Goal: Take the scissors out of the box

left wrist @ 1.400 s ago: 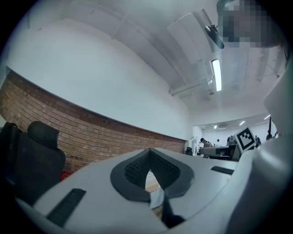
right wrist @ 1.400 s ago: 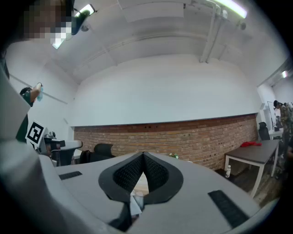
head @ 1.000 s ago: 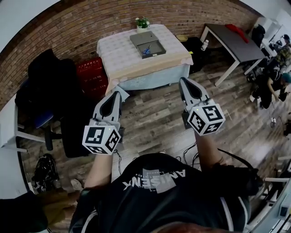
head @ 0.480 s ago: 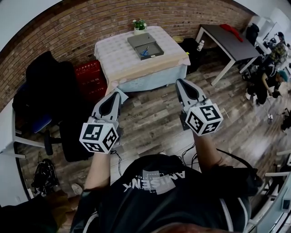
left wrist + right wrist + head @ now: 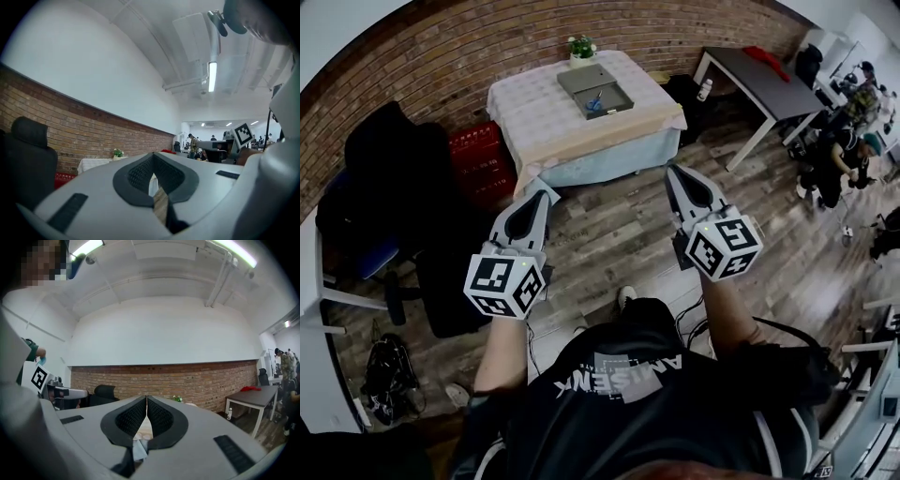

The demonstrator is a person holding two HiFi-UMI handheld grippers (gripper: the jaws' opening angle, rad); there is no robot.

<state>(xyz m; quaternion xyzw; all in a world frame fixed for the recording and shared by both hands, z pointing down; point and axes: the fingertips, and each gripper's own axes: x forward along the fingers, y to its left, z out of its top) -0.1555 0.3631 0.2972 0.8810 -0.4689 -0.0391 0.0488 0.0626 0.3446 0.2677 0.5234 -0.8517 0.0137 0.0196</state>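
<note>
A grey open box (image 5: 592,90) lies on a cloth-covered table (image 5: 553,127) by the brick wall, far ahead of me. Blue-handled scissors (image 5: 594,100) lie inside it. My left gripper (image 5: 546,193) is shut and holds nothing, hanging over the wooden floor well short of the table. My right gripper (image 5: 674,174) is also shut and empty, level with the left one. In the left gripper view the left gripper's (image 5: 153,155) pads meet at the tip, with the table (image 5: 92,164) small in the distance. The right gripper view shows the right gripper (image 5: 146,397) with its jaws pressed together.
A small potted plant (image 5: 580,47) stands at the table's far edge. A red crate (image 5: 481,155) and a black chair (image 5: 389,178) are left of the table. A dark desk (image 5: 764,80) and a seated person (image 5: 842,155) are to the right. My shoe (image 5: 624,297) shows on the floor.
The table and box have slid a little left and up in the head view. A shoe has come into view below the grippers. Both grippers stay shut and empty.
</note>
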